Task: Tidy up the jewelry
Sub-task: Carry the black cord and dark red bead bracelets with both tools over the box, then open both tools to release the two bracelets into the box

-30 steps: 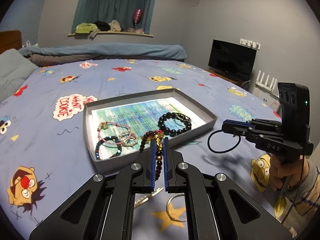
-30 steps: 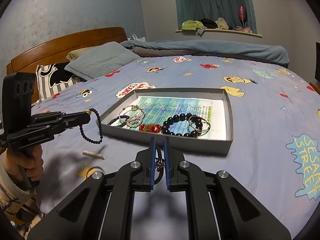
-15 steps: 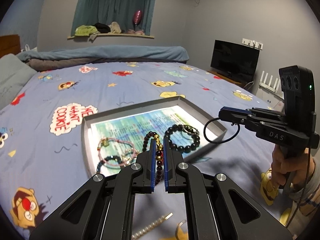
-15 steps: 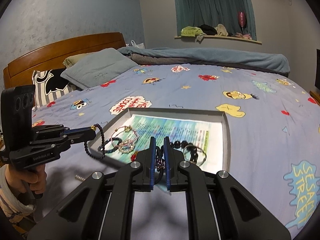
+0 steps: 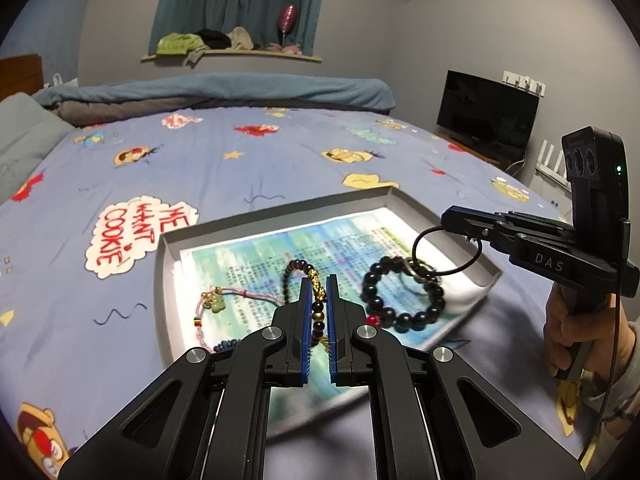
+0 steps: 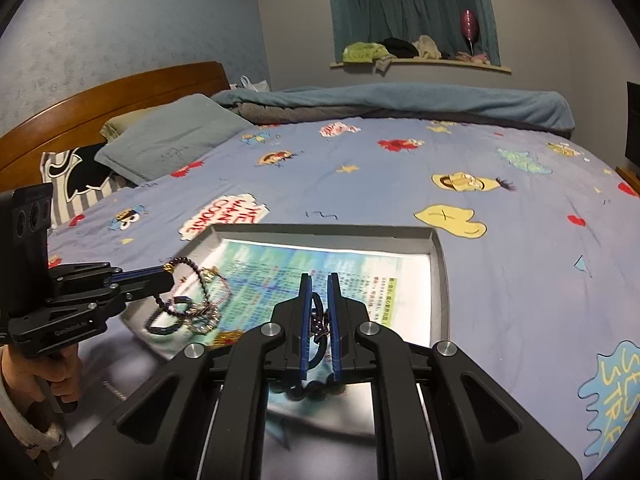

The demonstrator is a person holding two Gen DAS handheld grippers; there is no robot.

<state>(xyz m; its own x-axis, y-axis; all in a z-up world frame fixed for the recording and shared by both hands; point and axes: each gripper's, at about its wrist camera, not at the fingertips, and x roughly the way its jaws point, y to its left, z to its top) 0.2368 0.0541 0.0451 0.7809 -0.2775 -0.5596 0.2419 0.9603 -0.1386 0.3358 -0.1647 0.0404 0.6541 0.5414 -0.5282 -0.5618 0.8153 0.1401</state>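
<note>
Previously we held both grippers short of the tray; they had since advanced over its printed liner. From the left wrist, the left gripper was nearly closed, clamping a dark beaded bracelet above the tray. From the right wrist, the right gripper was nearly closed on a thin black ring, also above the tray.

We see glossy dark beads on the bracelet, matt grey card, probably, for the tray, printed paper lining it, and soft cotton-looking bedsheet beneath.
</note>
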